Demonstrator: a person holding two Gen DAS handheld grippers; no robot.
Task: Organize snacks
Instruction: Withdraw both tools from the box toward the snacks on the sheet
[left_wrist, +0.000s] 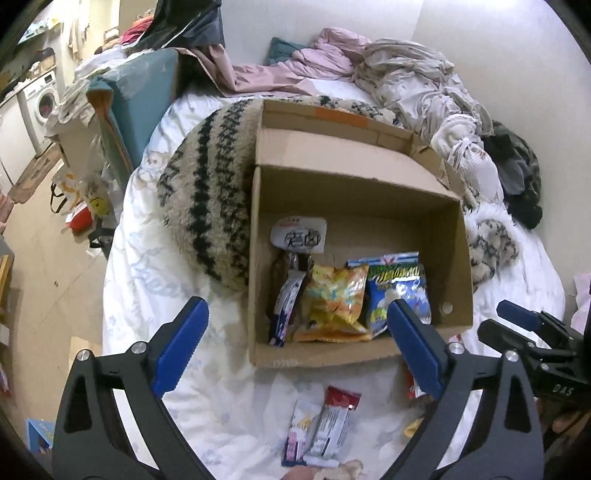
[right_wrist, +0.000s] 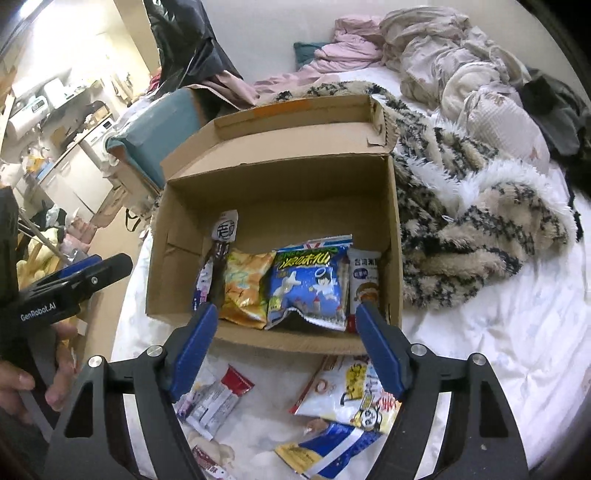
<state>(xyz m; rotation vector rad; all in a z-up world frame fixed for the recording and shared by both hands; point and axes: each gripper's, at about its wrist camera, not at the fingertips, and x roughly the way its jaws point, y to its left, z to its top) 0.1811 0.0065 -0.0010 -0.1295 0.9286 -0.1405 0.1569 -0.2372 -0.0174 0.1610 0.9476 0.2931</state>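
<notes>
Left wrist view has the left gripper (left_wrist: 295, 332) at the bottom of the frame, its blue pads spread wide with nothing between them, hanging above the white bed sheet (left_wrist: 236, 406). Loose snack packets (left_wrist: 321, 424) lie on the sheet at the bottom centre, just short of the cardboard box (left_wrist: 325, 356). At the right edge the right gripper (left_wrist: 517, 314) shows only in part. Right wrist view has the right gripper (right_wrist: 284, 328) at the bottom, its pads also standing wide and empty over the box's near wall, with a white and yellow bag (right_wrist: 354, 391) and a blue packet (right_wrist: 332, 450) on the sheet below. Inside the box, in the frame's centre, a yellow bag (right_wrist: 245, 288), a blue bag (right_wrist: 308, 284) and a white pouch (right_wrist: 365, 273) stand side by side against the near wall. Beyond the box, to the upper right, lies a patterned fleece blanket (right_wrist: 480, 221), then rumpled clothes (right_wrist: 461, 66) by the wall.
</notes>
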